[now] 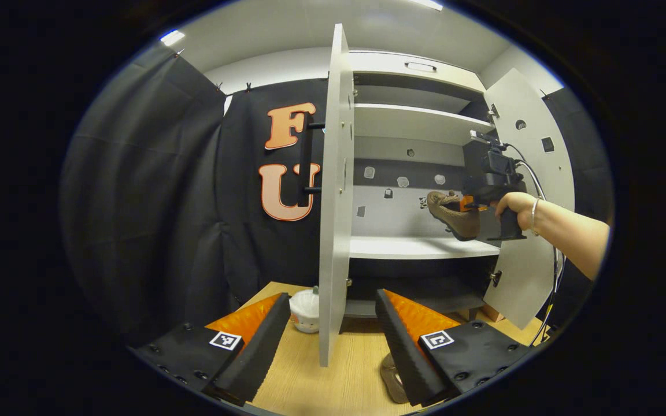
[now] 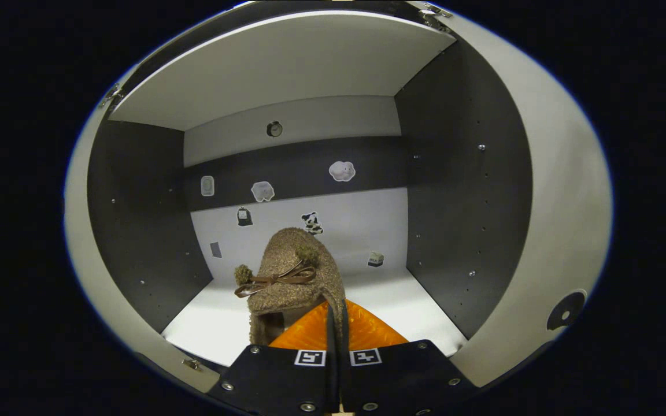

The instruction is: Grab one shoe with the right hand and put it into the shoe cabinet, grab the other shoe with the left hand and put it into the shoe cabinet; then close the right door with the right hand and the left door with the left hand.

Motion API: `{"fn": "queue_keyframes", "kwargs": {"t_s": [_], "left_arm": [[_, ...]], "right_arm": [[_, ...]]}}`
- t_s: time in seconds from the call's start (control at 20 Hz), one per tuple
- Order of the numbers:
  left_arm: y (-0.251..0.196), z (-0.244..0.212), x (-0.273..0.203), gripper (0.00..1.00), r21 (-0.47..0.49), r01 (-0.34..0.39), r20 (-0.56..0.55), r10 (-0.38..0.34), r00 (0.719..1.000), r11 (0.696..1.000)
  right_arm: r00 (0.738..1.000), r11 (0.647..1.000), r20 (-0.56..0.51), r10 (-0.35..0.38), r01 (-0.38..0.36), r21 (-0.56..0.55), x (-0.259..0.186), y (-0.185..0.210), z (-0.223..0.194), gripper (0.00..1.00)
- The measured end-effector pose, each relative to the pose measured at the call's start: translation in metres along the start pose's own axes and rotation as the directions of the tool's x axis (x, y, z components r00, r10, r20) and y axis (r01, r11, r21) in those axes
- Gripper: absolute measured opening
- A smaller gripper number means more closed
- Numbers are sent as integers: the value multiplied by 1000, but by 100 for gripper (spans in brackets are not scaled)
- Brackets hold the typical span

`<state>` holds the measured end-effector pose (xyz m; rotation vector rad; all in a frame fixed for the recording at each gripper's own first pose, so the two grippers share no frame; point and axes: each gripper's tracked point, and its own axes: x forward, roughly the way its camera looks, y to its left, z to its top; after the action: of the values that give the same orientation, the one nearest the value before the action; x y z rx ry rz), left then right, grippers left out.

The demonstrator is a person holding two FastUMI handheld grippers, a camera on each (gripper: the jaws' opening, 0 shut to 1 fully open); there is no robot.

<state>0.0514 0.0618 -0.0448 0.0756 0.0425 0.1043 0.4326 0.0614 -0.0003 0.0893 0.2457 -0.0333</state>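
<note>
Left gripper view: the left gripper (image 1: pixel 333 335) hangs wide apart and empty over the table (image 1: pixel 333 387), a second shoe (image 1: pixel 393 378) lying by its right finger. Ahead, a hand (image 1: pixel 515 209) carries the right gripper (image 1: pixel 467 203) and a brown shoe (image 1: pixel 453 215) above the cabinet (image 1: pixel 420 124) shelf, between both open doors.

Right gripper view: the right gripper (image 2: pixel 336 315), fingers pressed together on the shoe's (image 2: pixel 295 271) rim, holds it toe-first inside the cabinet (image 2: pixel 460 202), above the white shelf.

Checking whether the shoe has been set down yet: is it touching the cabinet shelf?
Apart. In the left gripper view, the brown shoe hangs in the right gripper, with bare back wall showing between its sole and the shelf.
</note>
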Motion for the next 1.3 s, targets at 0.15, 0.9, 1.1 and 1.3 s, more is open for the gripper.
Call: {"fn": "queue_keyframes", "kwargs": {"t_s": [0.15, 0.9, 1.1, 1.3], "left_arm": [[3, -1, 1, 97, -3, -2, -6, 2, 1000, 1000], [-23, -24, -5, 94, -3, 45, -50, -45, 998, 999], [-39, -34, -5, 97, -12, 69, -65, -69, 995, 998], [-56, -56, 5, 97, 10, 97, -94, -96, 991, 995]], "right_arm": [[996, 999, -84, -29, 31, 21, 33, -8, -18, 0], [996, 996, 89, 17, -9, -86, -85, -13, 2, 86], [992, 996, 105, 76, -71, -47, -139, -14, -14, 92], [988, 993, 142, 68, -52, -110, -179, -29, -32, 92]]}}
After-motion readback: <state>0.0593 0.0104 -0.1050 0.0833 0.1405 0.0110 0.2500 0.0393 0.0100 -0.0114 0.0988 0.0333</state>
